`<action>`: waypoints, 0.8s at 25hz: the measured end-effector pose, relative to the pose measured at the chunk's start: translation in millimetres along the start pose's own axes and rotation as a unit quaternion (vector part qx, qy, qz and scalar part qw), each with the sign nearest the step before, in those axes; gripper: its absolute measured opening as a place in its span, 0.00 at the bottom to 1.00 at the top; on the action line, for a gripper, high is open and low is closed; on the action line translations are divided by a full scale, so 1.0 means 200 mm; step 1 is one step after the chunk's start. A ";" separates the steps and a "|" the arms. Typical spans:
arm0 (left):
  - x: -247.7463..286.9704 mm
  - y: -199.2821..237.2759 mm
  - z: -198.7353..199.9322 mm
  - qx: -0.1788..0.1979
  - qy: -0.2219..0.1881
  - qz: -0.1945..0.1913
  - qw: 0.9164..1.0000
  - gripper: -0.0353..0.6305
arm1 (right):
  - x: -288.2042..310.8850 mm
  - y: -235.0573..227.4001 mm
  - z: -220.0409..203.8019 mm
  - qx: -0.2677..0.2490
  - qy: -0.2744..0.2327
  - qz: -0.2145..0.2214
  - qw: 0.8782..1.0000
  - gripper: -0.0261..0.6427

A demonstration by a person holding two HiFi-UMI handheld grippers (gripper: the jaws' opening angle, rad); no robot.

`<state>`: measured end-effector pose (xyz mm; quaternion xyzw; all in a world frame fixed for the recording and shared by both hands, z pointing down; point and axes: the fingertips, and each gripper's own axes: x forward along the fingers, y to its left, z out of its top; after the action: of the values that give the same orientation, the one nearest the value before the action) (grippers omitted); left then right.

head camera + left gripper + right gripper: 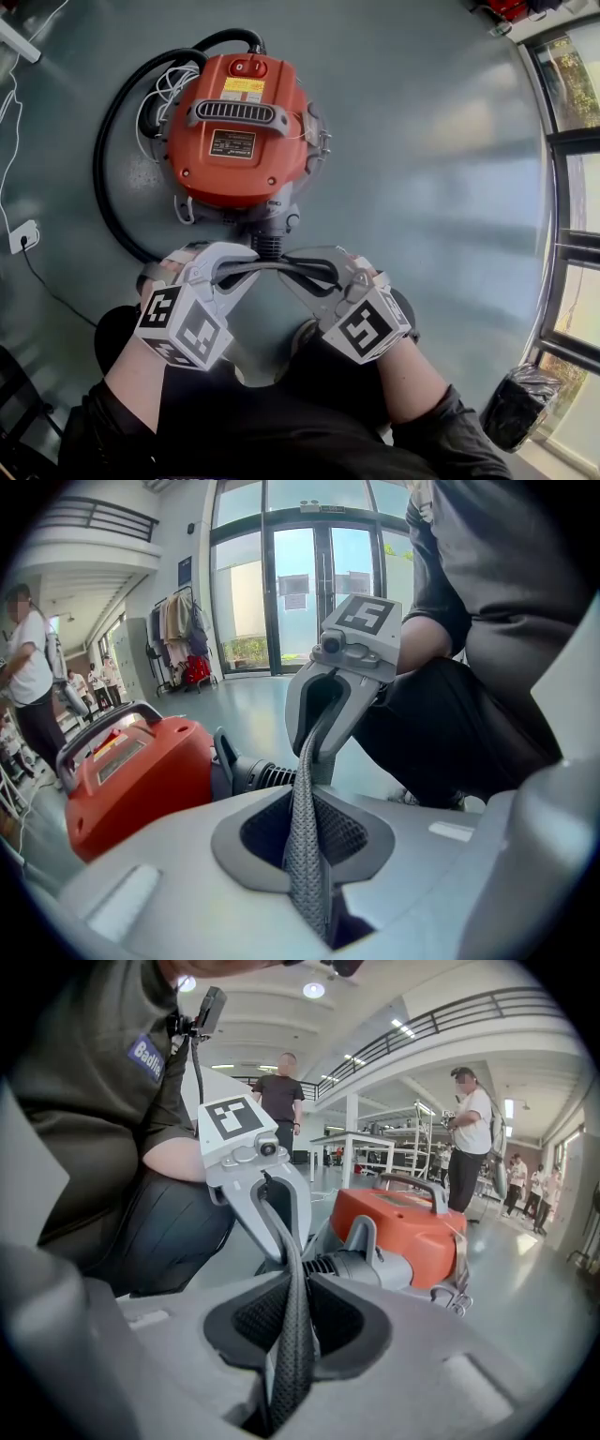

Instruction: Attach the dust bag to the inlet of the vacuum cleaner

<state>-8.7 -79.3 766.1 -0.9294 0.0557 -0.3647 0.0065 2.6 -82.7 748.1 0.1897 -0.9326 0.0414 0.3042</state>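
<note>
The polished grey-green floor of a tall, glass-fronted hall carries a red vacuum cleaner, its black hose looped round its left side as the head view has it. Its ribbed black inlet points toward the crouching person in dark clothes. The person has a gripper in each hand, and both are down low in front of the machine.

The left gripper is clamped on one end of the dust bag, and the left gripper view shows grey mesh fabric pinched flat between the two pads. The right gripper is closed on the other end in the same way (its own view shows the dark mesh squeezed in the narrow gap of the jaws). The bag runs as a band from one gripper to the other, just in front of the inlet. Whether it touches the inlet cannot be told.

Behind the vacuum cleaner, the left gripper view takes in the glass doors and a clothes rack. The right gripper view shows bystanders standing near work tables under a railed gallery.
</note>
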 end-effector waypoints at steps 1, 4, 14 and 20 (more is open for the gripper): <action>-0.01 0.01 0.00 -0.001 -0.001 -0.002 1.000 0.14 | 0.01 0.00 0.01 -0.004 0.000 0.001 1.000 0.11; -0.05 0.03 -0.01 -0.007 -0.007 -0.004 1.000 0.14 | 0.02 0.00 0.04 -0.021 -0.001 0.002 1.000 0.11; -0.03 0.04 -0.01 0.005 -0.003 -0.004 1.000 0.16 | 0.00 -0.01 0.00 -0.012 0.004 0.008 1.000 0.11; -0.02 0.05 -0.01 0.007 -0.007 -0.007 1.000 0.16 | 0.02 -0.03 0.00 -0.022 0.013 0.000 1.000 0.12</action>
<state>-12.8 -88.3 764.6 -0.9322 0.0463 -0.3587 0.0103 2.3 -89.9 749.8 0.1829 -0.9291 0.0236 0.3205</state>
